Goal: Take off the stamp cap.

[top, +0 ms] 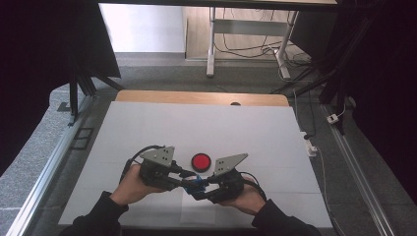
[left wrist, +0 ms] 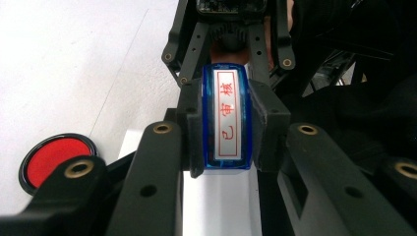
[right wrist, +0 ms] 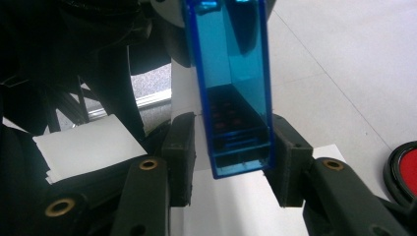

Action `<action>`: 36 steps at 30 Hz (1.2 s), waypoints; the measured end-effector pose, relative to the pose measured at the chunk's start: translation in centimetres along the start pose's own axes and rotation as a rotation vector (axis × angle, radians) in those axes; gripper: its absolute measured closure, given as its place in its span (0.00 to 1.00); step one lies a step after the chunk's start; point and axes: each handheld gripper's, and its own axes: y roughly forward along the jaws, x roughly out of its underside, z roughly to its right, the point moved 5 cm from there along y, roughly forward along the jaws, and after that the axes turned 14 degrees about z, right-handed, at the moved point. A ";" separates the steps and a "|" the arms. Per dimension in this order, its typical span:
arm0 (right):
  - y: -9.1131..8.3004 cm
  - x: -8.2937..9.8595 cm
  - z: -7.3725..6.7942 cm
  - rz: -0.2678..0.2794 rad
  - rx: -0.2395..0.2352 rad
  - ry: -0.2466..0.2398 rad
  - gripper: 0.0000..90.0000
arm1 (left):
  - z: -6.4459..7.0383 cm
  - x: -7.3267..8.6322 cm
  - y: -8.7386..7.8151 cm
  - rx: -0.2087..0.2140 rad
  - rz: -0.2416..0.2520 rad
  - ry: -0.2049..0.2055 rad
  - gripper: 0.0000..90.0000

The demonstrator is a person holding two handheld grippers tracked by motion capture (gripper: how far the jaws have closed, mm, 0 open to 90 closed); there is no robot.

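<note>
On the blue stamp [left wrist: 227, 120] that your left gripper [left wrist: 227, 128] holds between its jaws you can read three red Chinese characters, 已审核. They stand one above the other inside a thin red frame, on the white label of the stamp's end face. In the right gripper view some red marks show inside the stamp, but they are too dark to read.
</note>
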 end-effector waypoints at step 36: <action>-0.5 -0.4 -0.5 0.029 -0.049 -0.036 0.77 | 0.3 -0.2 -0.4 0.050 0.072 0.042 0.78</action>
